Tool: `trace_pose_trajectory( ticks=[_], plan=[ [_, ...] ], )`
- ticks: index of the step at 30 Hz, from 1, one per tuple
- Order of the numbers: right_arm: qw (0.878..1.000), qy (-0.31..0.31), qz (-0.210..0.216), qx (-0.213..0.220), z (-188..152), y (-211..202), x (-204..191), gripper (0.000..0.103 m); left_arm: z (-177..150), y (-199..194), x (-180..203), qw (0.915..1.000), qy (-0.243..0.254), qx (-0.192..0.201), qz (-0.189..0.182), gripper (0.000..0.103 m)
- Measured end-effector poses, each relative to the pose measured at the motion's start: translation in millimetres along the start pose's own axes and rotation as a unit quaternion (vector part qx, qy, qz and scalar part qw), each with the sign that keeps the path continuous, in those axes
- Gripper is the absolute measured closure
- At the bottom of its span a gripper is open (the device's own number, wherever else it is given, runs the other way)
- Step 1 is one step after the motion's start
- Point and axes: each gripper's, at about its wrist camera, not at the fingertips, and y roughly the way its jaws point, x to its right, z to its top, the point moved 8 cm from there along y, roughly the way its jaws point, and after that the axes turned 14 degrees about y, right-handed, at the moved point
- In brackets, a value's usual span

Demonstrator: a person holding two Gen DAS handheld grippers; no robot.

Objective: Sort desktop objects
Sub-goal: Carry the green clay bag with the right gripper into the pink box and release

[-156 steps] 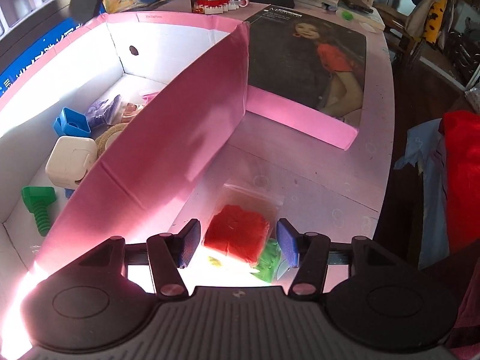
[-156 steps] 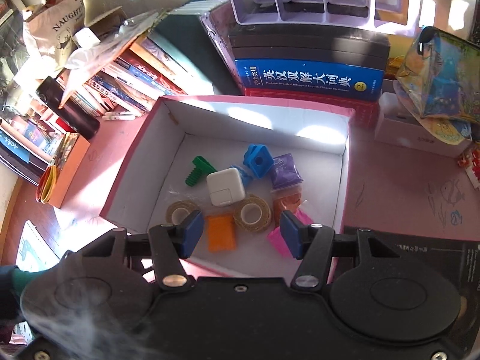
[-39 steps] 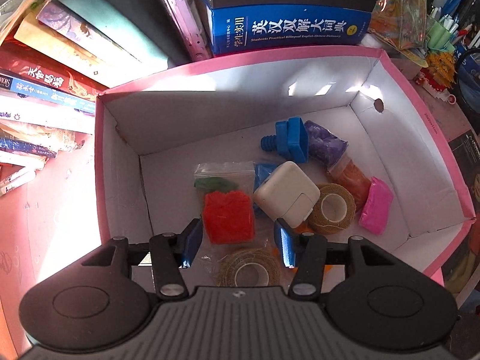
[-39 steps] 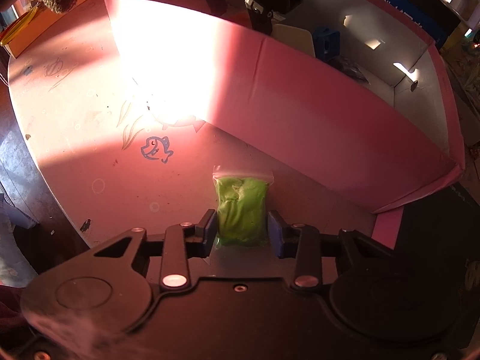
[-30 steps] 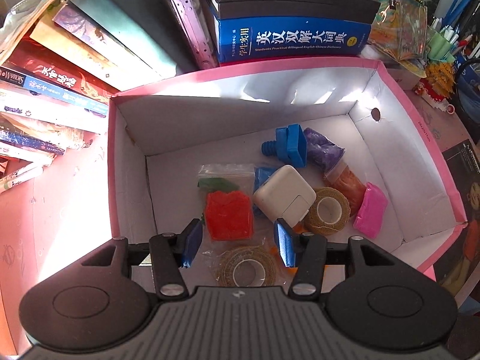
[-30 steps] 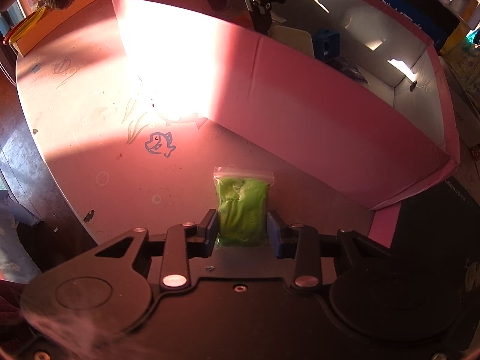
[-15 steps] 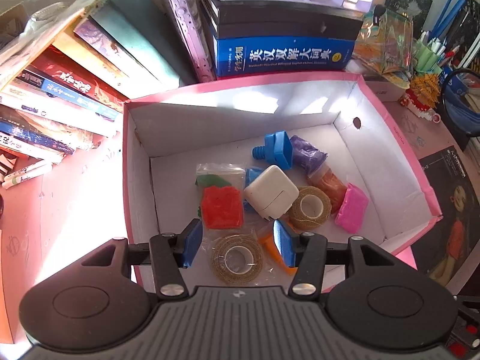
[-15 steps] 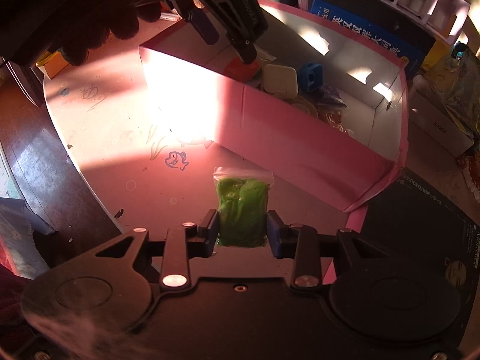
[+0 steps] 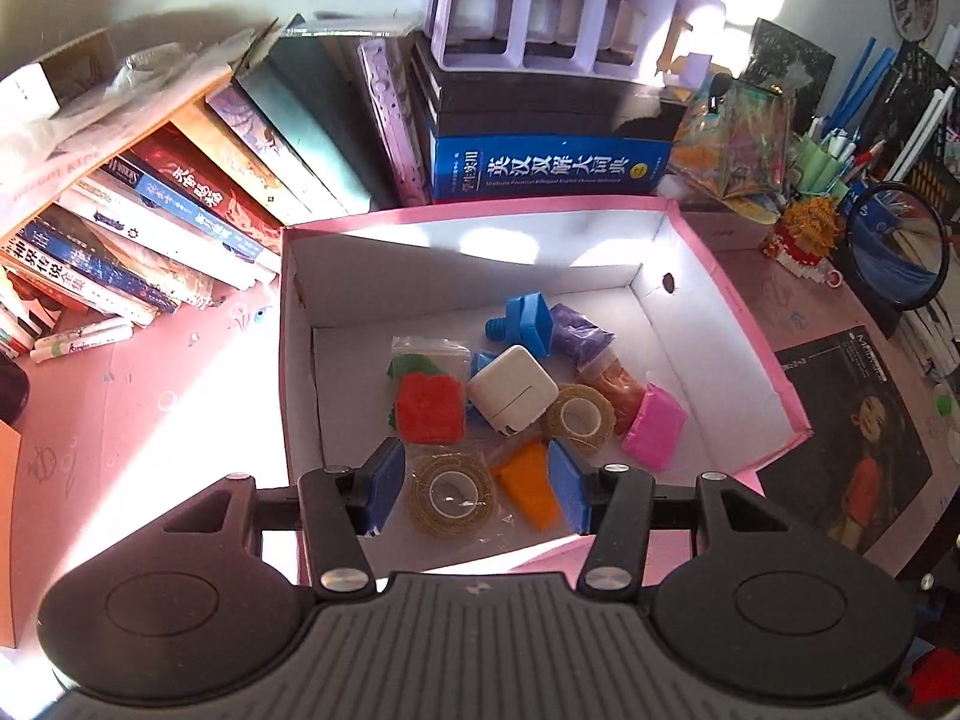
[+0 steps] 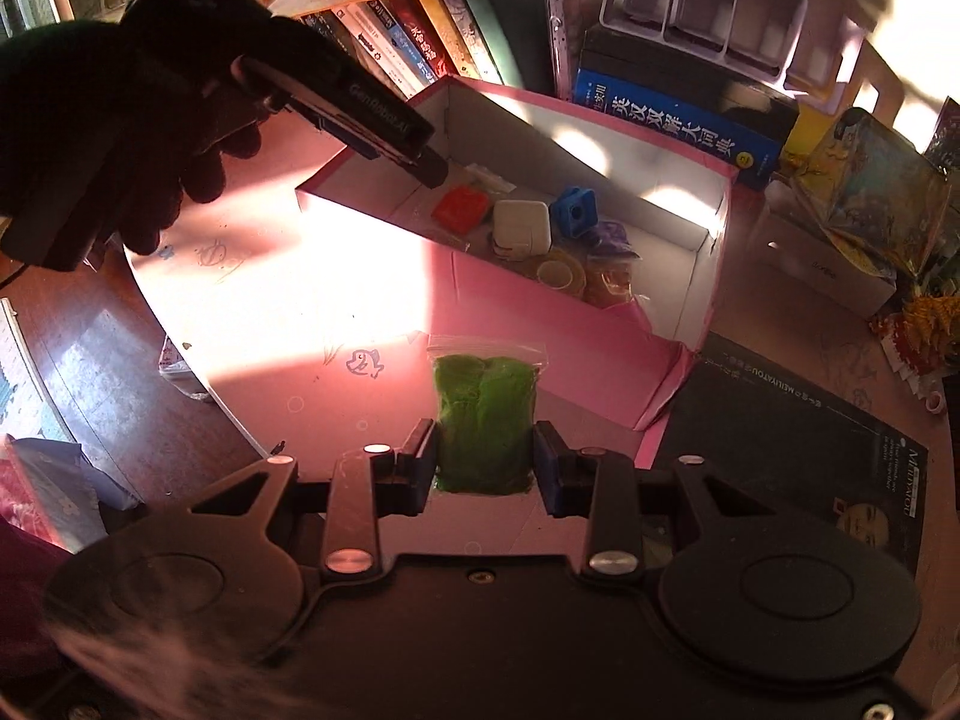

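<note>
My left gripper (image 9: pixel 474 495) hangs spread and empty above the pink box (image 9: pixel 750 324), out of the way of the drop. My right gripper (image 10: pixel 485 468) pinches the green bag (image 10: pixel 485 420) over the desk (image 10: pixel 336 408) just outside the near wall, ready to lift it in.

The left wrist camera looks down from high up into the open pink cardboard box (image 9: pixel 744 324), facing the row of books behind it. The right wrist camera sits lower, outside the box's near wall (image 10: pixel 540 324), looking across the pink table. Both see the box.
</note>
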Motion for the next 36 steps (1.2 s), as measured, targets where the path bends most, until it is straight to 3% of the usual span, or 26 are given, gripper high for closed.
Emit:
trace_pose_trajectory(
  ticks=[8,18,26,36],
  plan=[
    [0.999,0.008,0.01,0.03,29.5,-21.7,6.0,0.069,-17.1,-35.2,12.5,0.9994,0.01,0.034,-0.004,0.052],
    [0.999,0.015,0.014,0.034,94.7,7.6,22.0,0.069,-41.4,-66.0,20.4,0.9975,0.02,0.067,-0.007,0.052],
    [1.0,0.018,-0.003,-0.008,124.3,70.4,34.1,0.069,-61.0,-69.3,13.2,0.9975,-0.006,0.069,-0.015,0.052],
    [0.995,0.044,-0.034,-0.084,127.9,129.7,52.4,0.069,-69.7,-60.6,13.1,0.9977,-0.014,0.058,-0.031,0.052]
  ],
)
